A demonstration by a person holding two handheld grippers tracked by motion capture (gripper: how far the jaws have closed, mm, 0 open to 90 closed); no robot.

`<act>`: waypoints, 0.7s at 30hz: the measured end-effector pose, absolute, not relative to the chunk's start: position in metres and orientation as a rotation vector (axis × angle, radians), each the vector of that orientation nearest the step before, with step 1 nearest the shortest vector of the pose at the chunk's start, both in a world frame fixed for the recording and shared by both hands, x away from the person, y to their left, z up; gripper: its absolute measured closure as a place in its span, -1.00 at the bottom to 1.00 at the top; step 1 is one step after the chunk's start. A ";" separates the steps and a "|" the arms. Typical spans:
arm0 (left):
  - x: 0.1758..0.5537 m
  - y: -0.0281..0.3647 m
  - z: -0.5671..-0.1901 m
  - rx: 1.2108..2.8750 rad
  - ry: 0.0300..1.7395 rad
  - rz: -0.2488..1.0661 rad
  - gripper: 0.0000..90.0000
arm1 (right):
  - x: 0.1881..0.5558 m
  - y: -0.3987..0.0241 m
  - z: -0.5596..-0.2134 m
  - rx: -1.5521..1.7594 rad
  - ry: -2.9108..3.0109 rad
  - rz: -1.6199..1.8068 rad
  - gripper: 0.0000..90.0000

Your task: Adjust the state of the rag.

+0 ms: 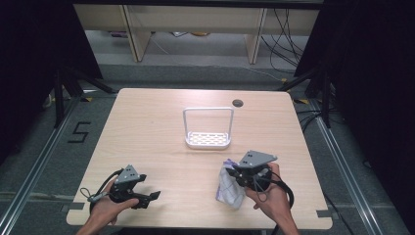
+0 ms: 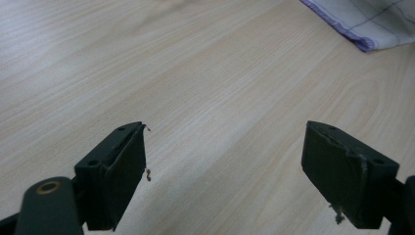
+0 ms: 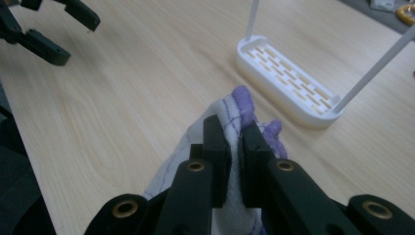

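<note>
High view: wooden table point(image 1: 161, 142), right gripper point(image 1: 238, 175) clamping cloth point(image 1: 229, 188), left gripper point(image 1: 151, 197) agape

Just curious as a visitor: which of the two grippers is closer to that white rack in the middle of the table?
The right gripper: it sits just in front of the white rack, clamping a cloth. The left gripper is off at the table's near-left corner.

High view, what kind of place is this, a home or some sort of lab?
Most likely a lab recording station: a bare wooden table hemmed by black curtains, loose cables on the floor behind, and a floor mark "5" beside metal rails.
</note>
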State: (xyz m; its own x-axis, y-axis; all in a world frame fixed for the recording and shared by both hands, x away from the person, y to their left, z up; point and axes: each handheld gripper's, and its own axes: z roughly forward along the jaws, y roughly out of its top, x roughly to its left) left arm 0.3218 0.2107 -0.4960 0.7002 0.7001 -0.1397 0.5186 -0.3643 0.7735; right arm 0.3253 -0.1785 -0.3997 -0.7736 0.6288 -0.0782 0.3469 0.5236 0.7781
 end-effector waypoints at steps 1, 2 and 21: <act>0.322 0.211 -0.496 2.050 0.932 0.267 -0.64 | 0.321 -0.185 -0.391 0.813 2.396 1.141 0.89; 0.323 0.212 -0.495 2.080 0.910 0.268 -0.64 | 0.320 -0.187 -0.386 0.798 2.380 1.154 0.89; 0.329 0.219 -0.489 2.016 0.943 0.232 -0.64 | 0.327 -0.161 -0.301 0.574 2.355 1.336 0.90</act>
State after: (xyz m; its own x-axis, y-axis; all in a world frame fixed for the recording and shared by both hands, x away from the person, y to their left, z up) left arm 0.3287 0.2192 -0.4891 0.6955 0.6957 -0.1796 0.5328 -0.3316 0.7785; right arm 0.3272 -0.1606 -0.3013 -0.8478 0.5171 -0.1174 0.1644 0.4668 0.8689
